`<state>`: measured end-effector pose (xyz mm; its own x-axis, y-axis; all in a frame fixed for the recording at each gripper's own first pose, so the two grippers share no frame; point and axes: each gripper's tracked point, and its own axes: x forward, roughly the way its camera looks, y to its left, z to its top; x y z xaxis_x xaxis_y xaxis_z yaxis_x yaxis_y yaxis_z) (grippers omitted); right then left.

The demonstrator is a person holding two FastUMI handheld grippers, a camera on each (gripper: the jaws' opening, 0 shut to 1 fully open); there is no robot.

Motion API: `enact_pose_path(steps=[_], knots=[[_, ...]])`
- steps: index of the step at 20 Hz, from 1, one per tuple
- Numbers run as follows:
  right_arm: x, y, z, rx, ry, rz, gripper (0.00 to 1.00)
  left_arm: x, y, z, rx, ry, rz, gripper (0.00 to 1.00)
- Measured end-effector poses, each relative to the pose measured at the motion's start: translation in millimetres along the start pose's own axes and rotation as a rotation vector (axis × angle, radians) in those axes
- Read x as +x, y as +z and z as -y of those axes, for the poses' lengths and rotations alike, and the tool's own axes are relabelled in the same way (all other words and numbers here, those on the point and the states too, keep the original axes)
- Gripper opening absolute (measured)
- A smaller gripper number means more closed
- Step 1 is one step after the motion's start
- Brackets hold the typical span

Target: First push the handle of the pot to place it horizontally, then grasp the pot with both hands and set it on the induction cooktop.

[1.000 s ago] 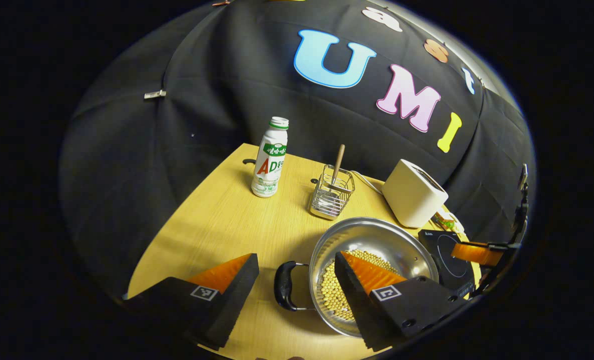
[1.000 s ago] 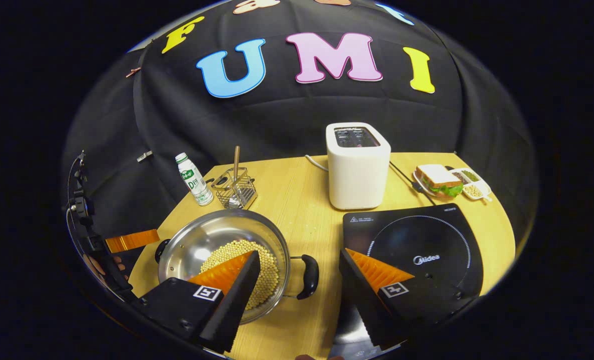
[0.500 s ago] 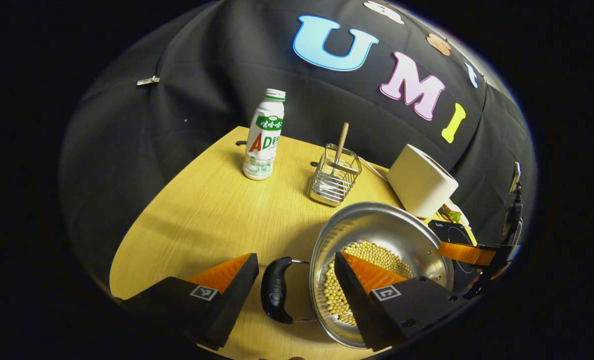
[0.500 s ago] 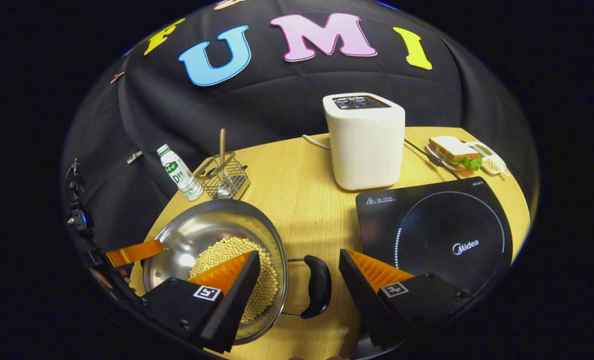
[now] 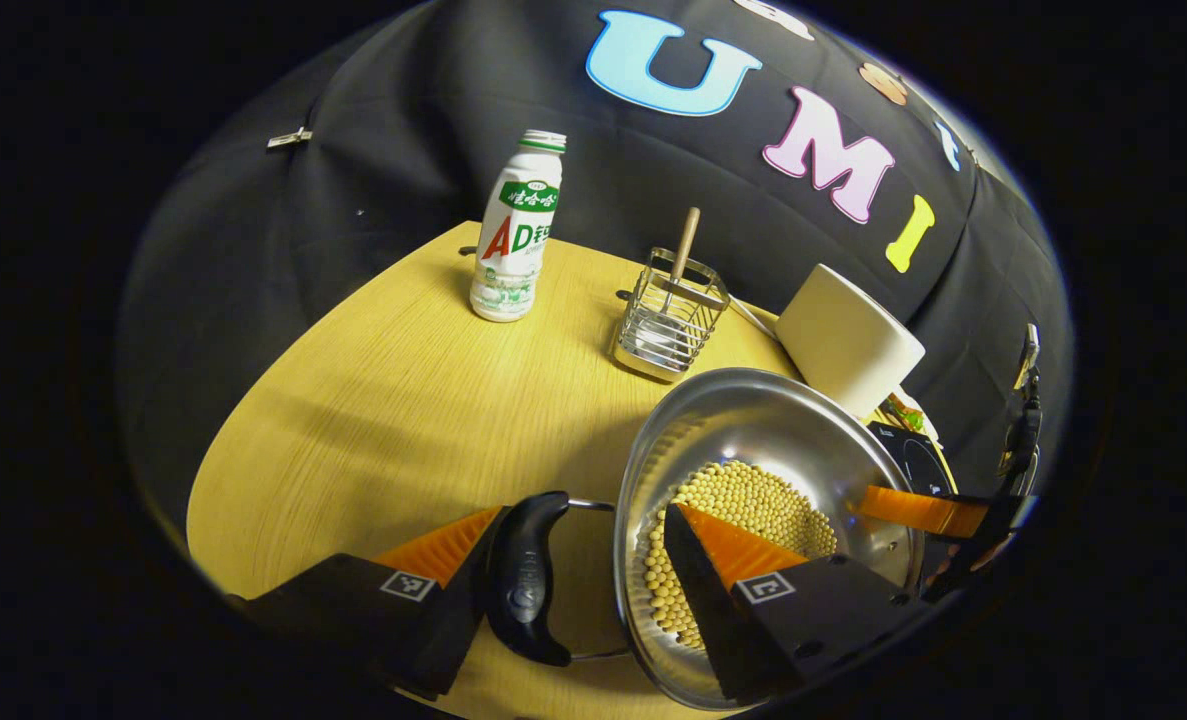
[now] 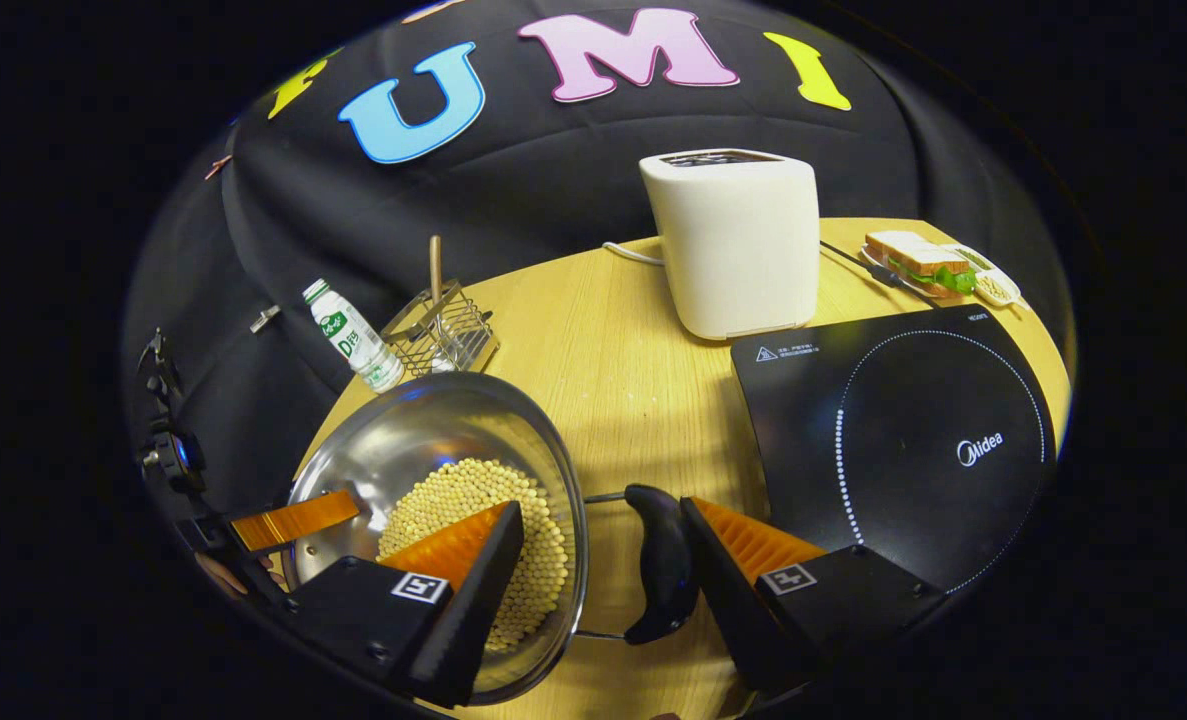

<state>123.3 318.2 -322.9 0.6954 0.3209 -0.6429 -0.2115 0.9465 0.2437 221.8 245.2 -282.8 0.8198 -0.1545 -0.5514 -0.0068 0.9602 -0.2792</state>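
A steel pot (image 5: 753,420) with soybeans in it stands on the wooden table, its two black handles pointing left and right. My left gripper (image 5: 585,515) is open and straddles the pot's rim: one finger lies against the outside of the left handle (image 5: 525,578), the other hangs over the beans. My right gripper (image 6: 601,506) is open in the same way, with the right handle (image 6: 661,563) just inside its outer finger and its other finger above the beans in the pot (image 6: 423,440). The black induction cooktop (image 6: 913,440) lies right of the pot.
A white toaster (image 6: 738,240) stands behind the cooktop, with a sandwich plate (image 6: 928,265) at the far right. A white drink bottle (image 5: 513,235) and a wire basket (image 5: 668,320) holding a wooden-handled utensil stand behind the pot.
Both grippers have come down and forward over the pot's two ends, so each handle now sits between a pair of fingers. The finger gaps look unchanged and the pot has not moved.
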Motion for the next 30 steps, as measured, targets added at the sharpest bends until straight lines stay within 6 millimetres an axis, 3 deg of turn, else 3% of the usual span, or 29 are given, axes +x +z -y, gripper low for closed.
enact_pose_path(steps=[5, 6, 7, 10, 12, 14, 16, 20, 25, 26, 27, 30], knots=[[6, -6, 6, -0.024, -0.035, -0.009, 0.91, 4, -5, -3, 0.007, 0.009, -0.021, 0.80], [6, -6, 5, -0.005, -0.033, -0.013, 0.79, 5, -8, -5, 0.016, 0.016, -0.027, 0.75], [4, -6, 4, 0.004, -0.031, -0.017, 0.83, 5, -9, -7, 0.029, 0.025, -0.034, 0.72], [9, -8, 11, -0.040, -0.061, -0.009, 0.83, 4, -10, -12, 0.045, 0.040, -0.038, 0.69], [7, -9, 12, -0.050, -0.065, -0.009, 0.59, 3, -10, -13, 0.040, 0.040, -0.041, 0.67], [9, -10, 12, -0.068, -0.073, -0.011, 0.66, 4, -10, -16, 0.049, 0.050, -0.048, 0.68], [7, -11, 14, -0.068, -0.090, -0.020, 0.67, 3, -11, -17, 0.046, 0.056, -0.050, 0.67], [9, -11, 8, -0.028, -0.068, -0.038, 0.58, 1, -14, -18, 0.010, 0.065, -0.050, 0.65], [8, -14, 6, -0.066, -0.057, -0.030, 0.59, -5, -16, -19, -0.022, 0.083, -0.040, 0.62], [7, -14, 5, -0.077, -0.054, -0.027, 0.55, -8, -19, -20, -0.032, 0.088, -0.042, 0.61], [7, -16, 5, -0.084, -0.052, -0.030, 0.59, -10, -19, -20, -0.036, 0.092, -0.039, 0.61], [1, -15, 2, -0.078, -0.041, -0.033, 0.59, -17, -17, -19, -0.030, 0.104, -0.032, 0.60]])
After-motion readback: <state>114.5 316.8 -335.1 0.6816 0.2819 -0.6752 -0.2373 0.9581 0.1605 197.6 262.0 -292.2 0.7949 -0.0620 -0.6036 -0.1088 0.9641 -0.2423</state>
